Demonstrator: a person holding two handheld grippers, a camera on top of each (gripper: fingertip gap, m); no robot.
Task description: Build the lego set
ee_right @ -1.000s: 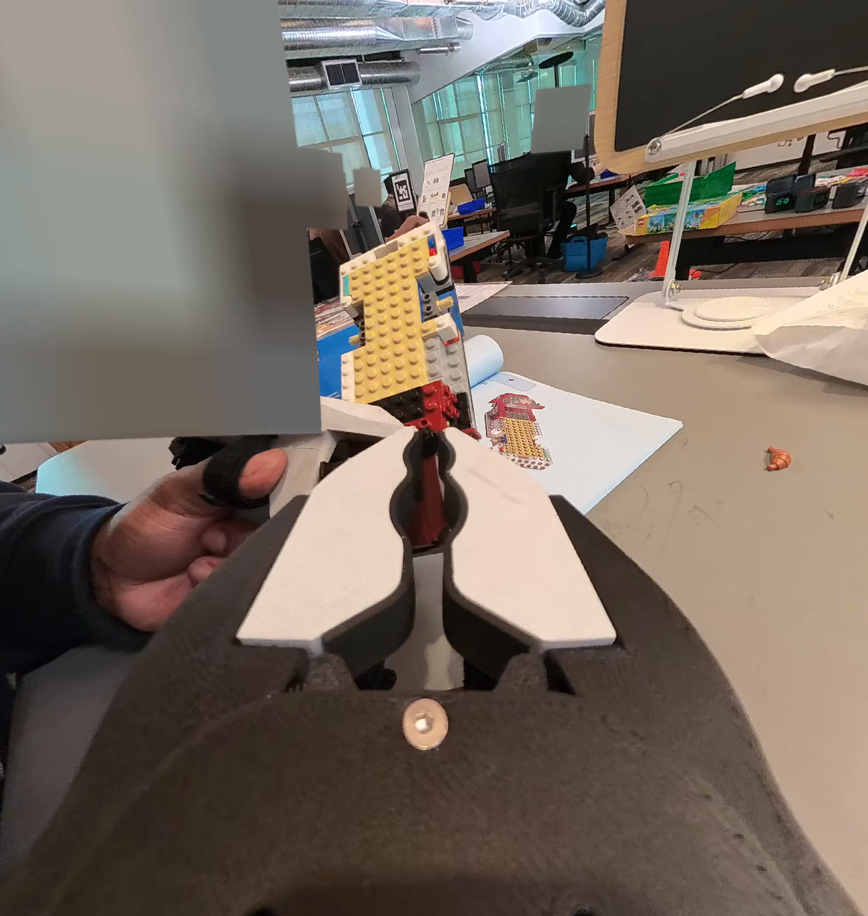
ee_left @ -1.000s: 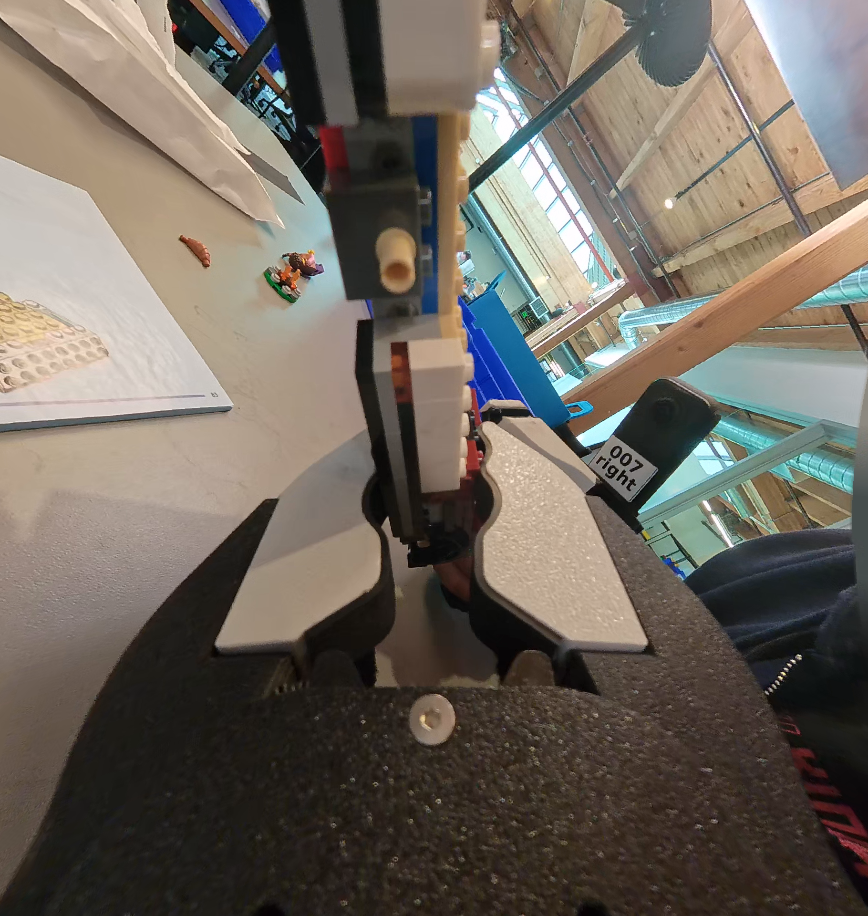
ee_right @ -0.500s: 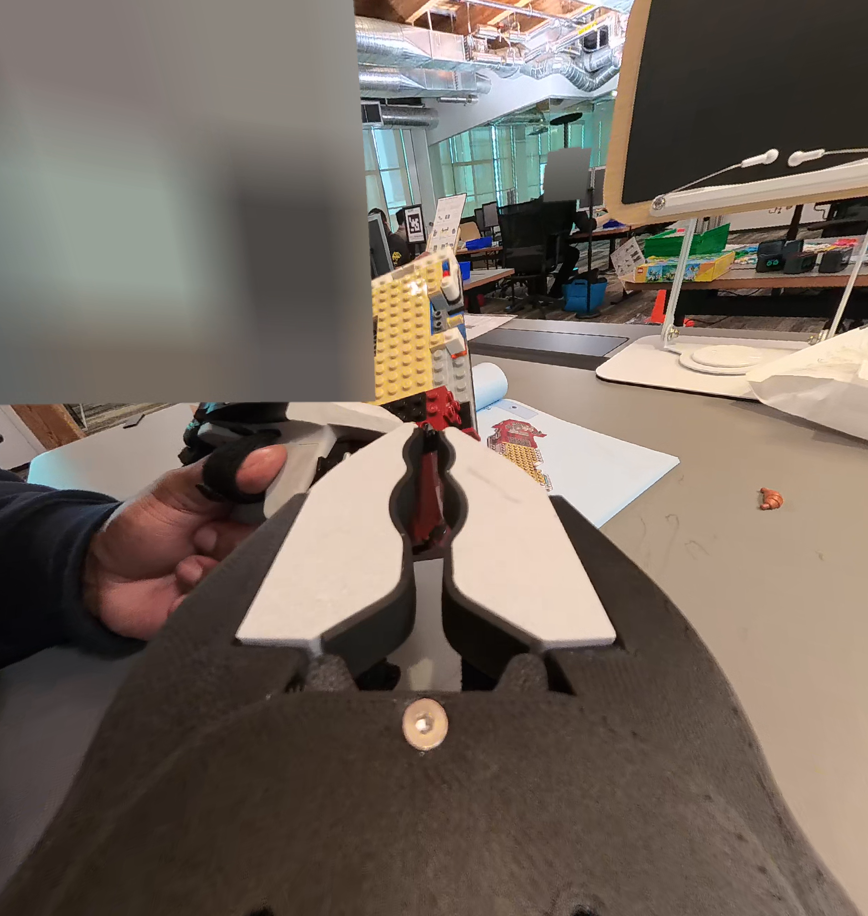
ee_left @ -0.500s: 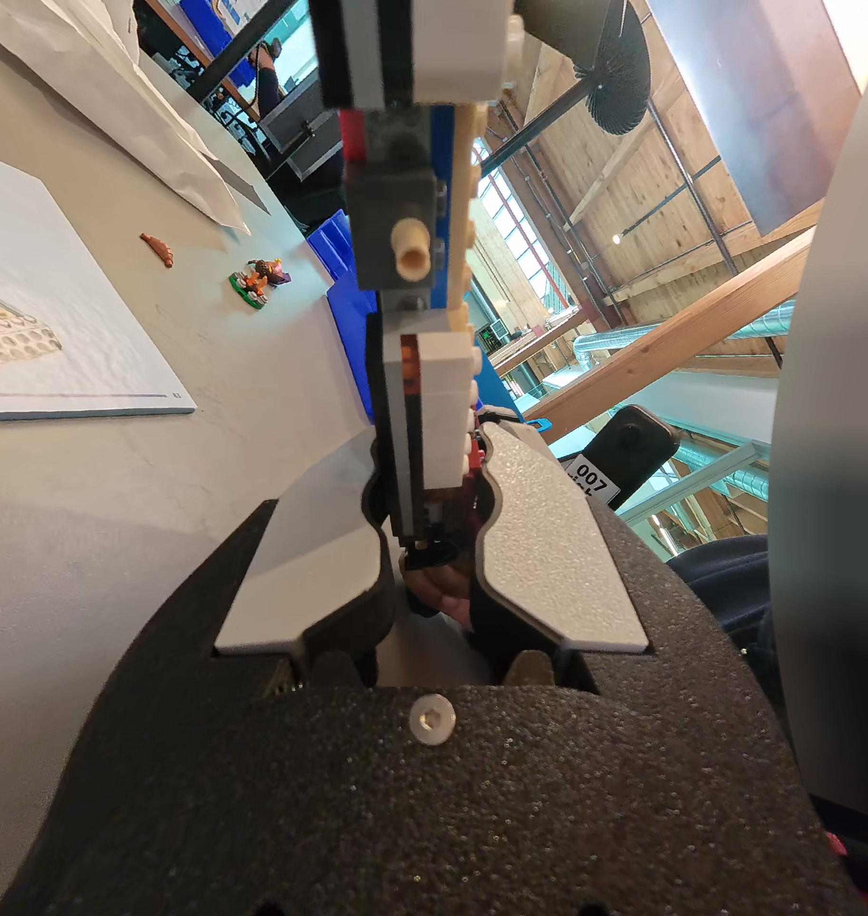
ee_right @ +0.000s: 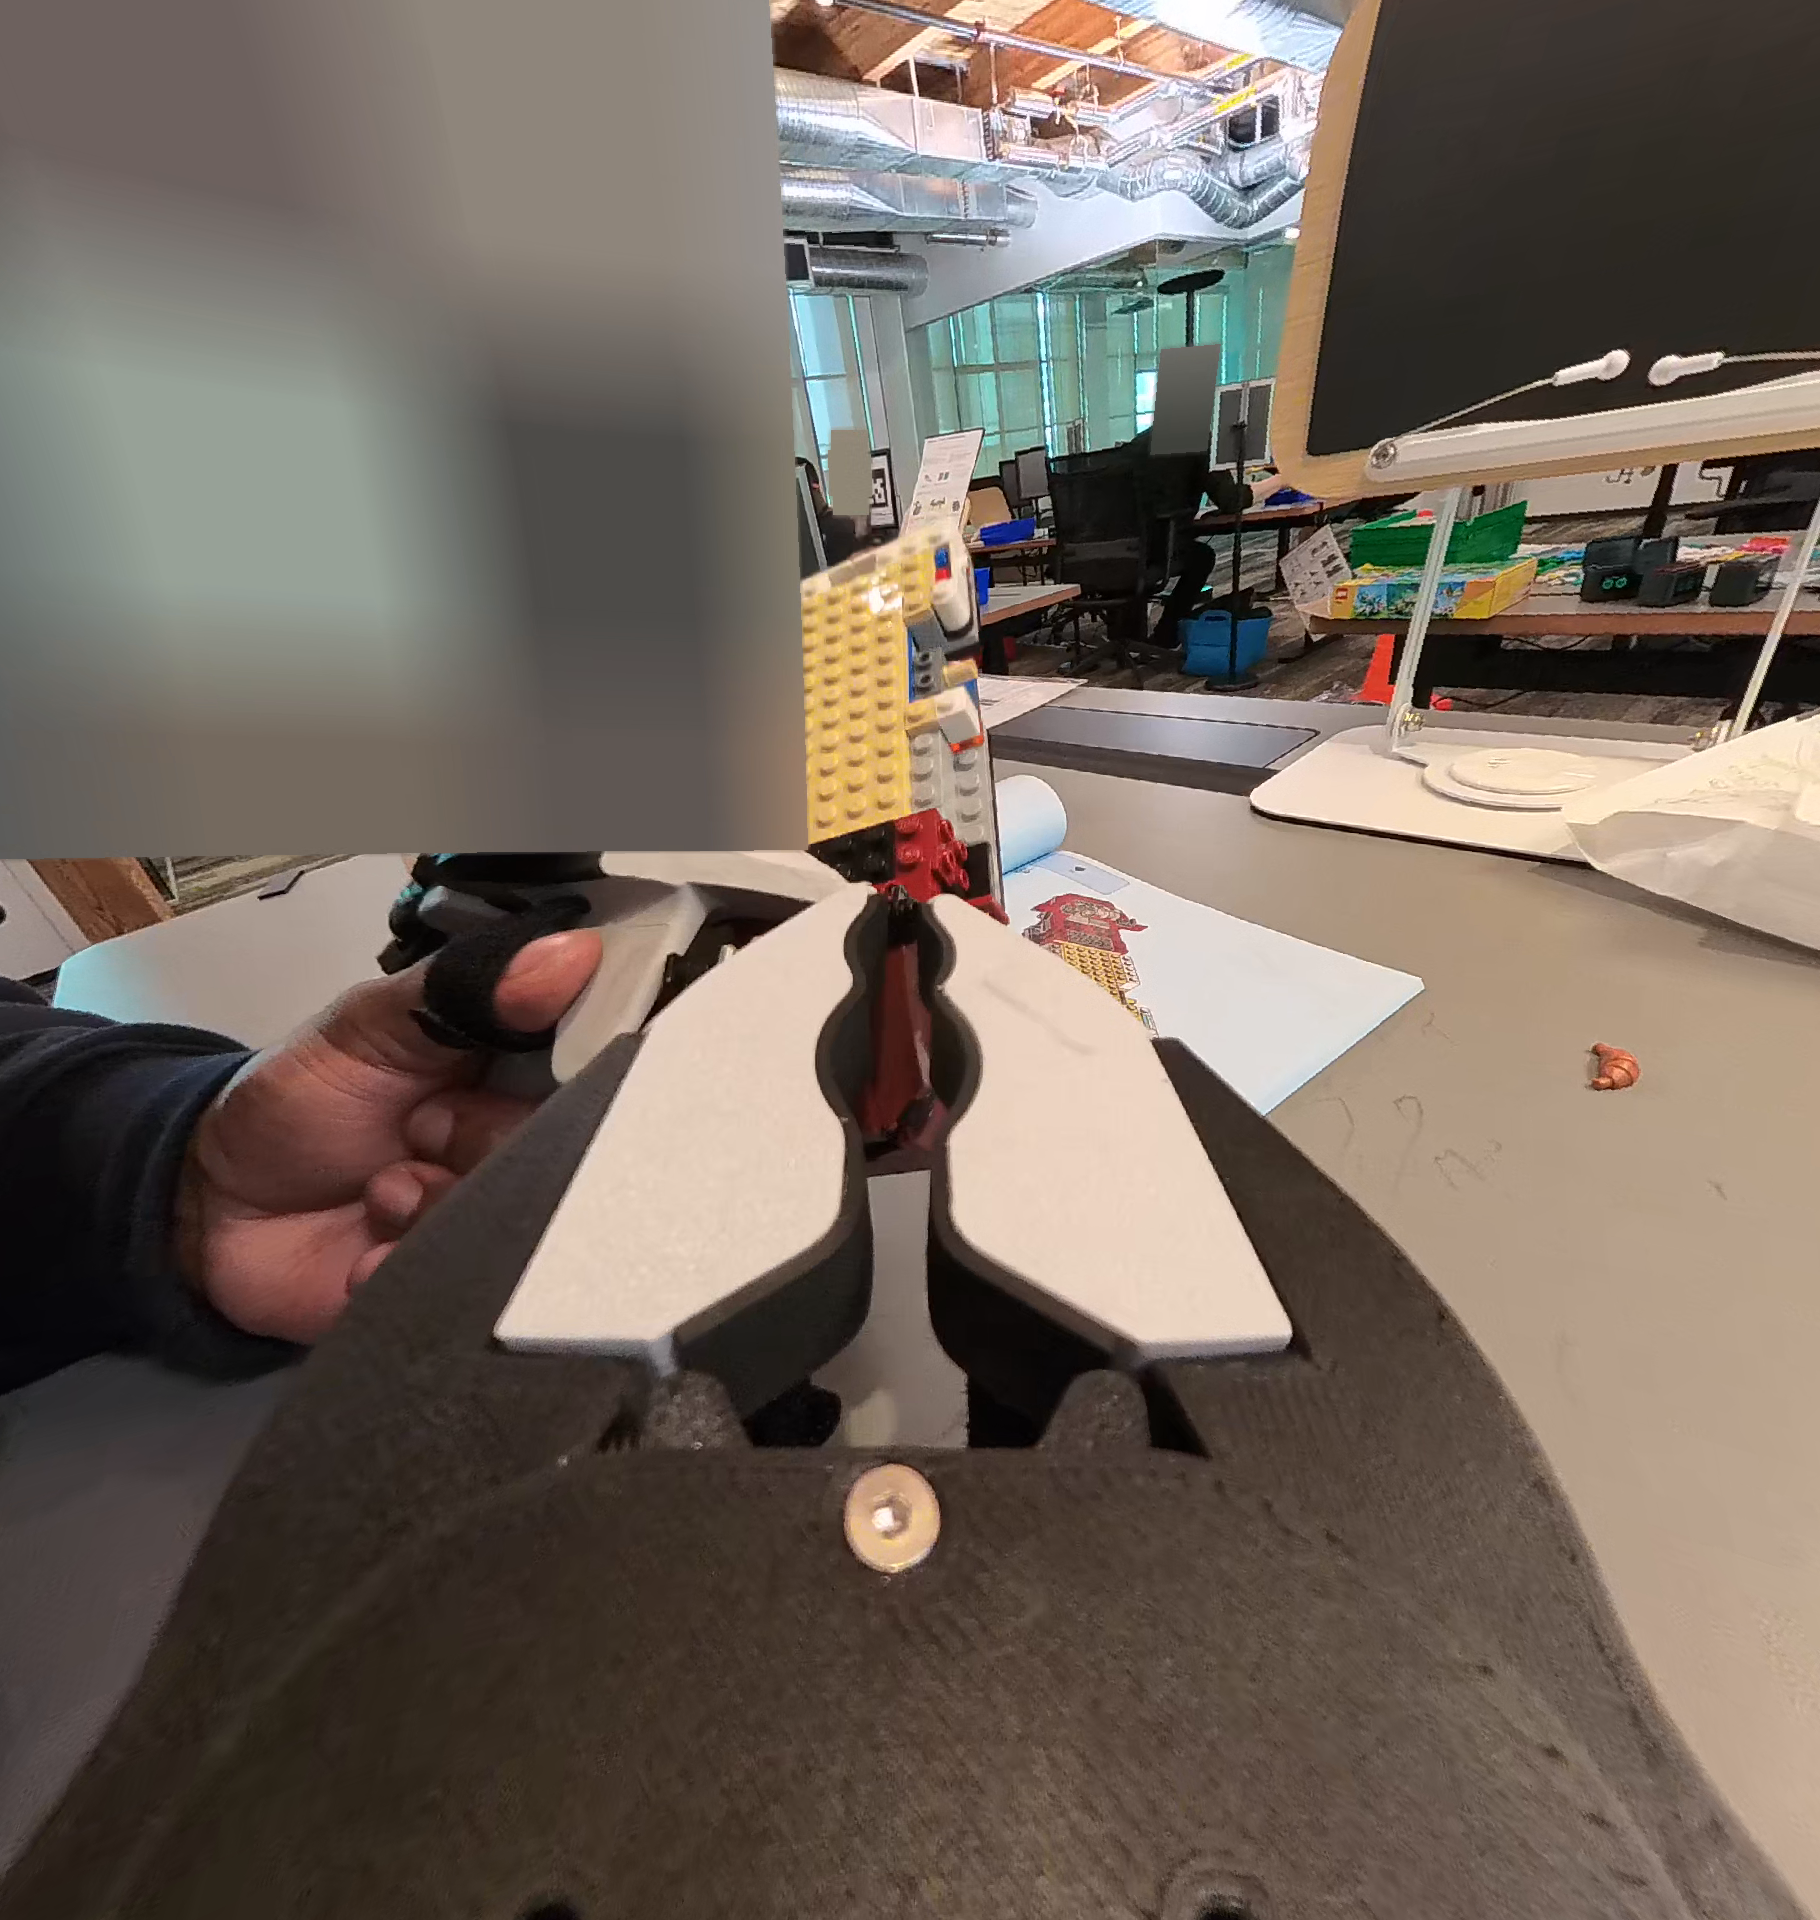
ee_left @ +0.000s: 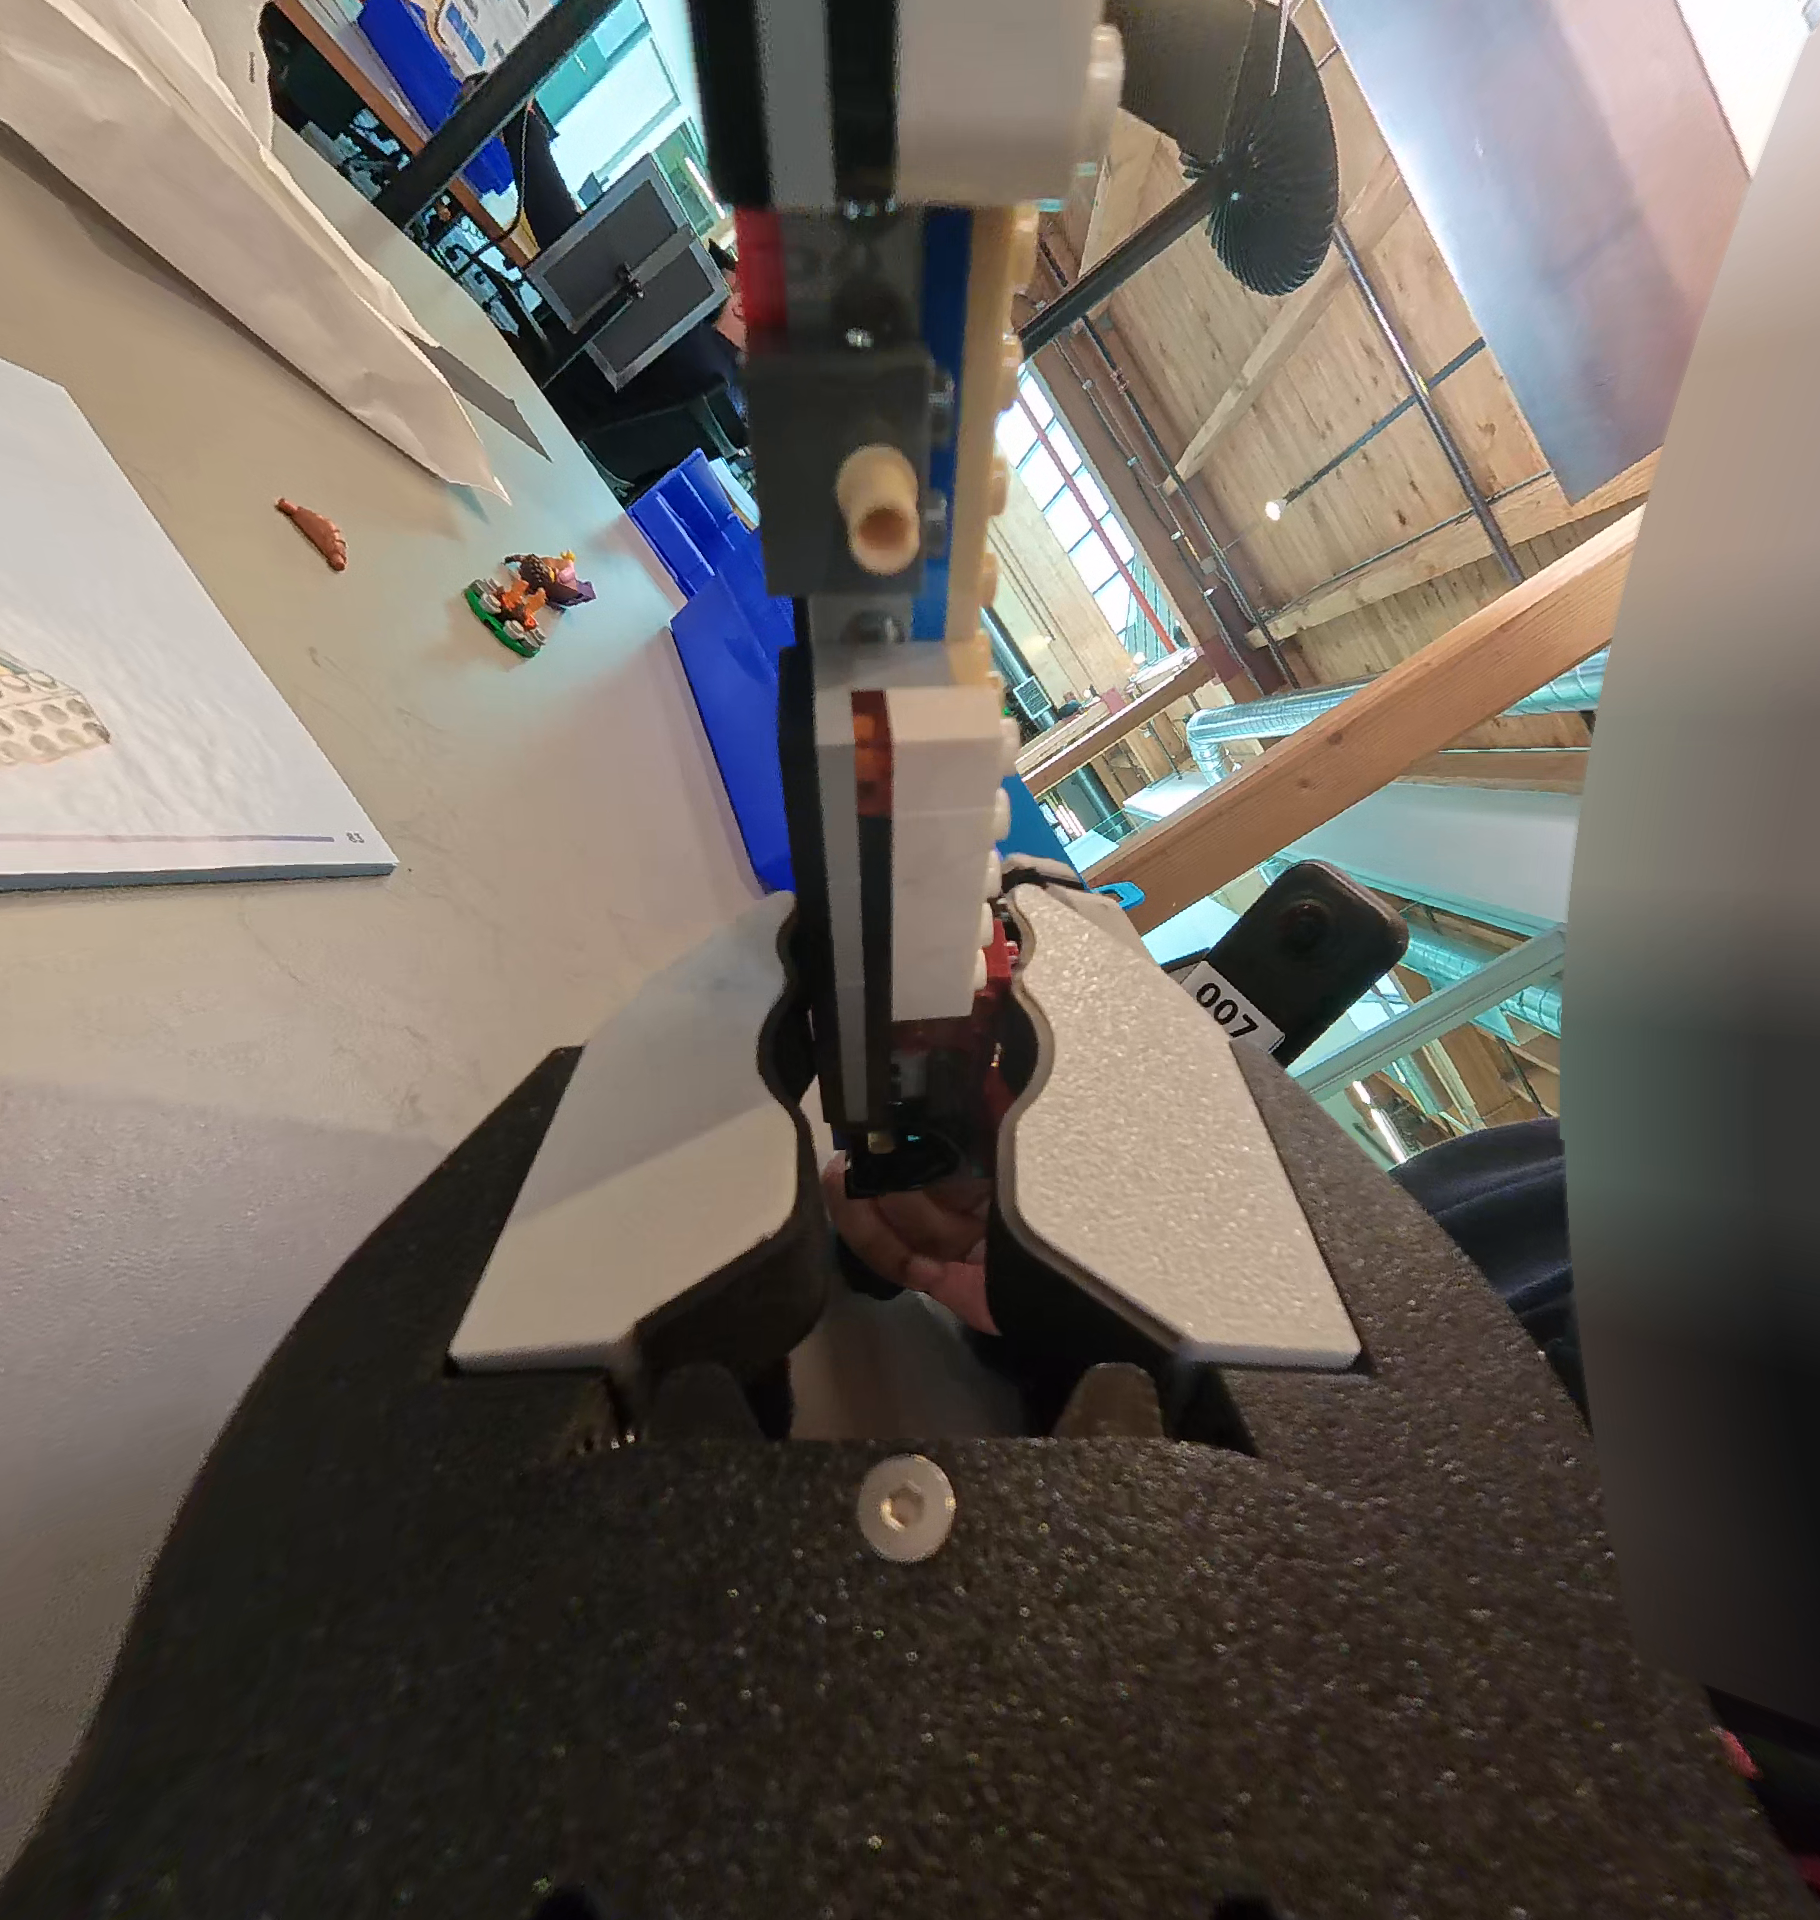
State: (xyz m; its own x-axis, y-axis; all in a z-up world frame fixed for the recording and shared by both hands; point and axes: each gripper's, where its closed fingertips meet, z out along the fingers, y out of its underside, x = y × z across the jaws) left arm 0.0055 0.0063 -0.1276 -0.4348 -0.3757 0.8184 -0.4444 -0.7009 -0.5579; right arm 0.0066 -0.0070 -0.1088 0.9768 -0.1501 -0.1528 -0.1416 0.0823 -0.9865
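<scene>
Dark red brick parts at the foot of a toy-brick model (ee_right: pixel 890 748) sit pinched between the right gripper (ee_right: pixel 898 914), whose jaws are nearly closed on that thin red edge. The left gripper (ee_left: pixel 901 935) clamps the same model (ee_left: pixel 890 862) from another side, its jaws set wider across a stack of black, grey and white bricks, both pads against it. The model stands upright above the grey table (ee_right: pixel 1508 1247), its yellow studded plate facing the right wrist camera. A hand (ee_right: pixel 366 1122) grips the left gripper's handle. An open instruction booklet (ee_right: pixel 1228 977) lies on the table just behind the model; a small brown piece (ee_right: pixel 1615 1066) lies farther off, near a small figure on a green base (ee_left: pixel 527 603). White paper (ee_right: pixel 1737 831) lies toward the table's far edge.
</scene>
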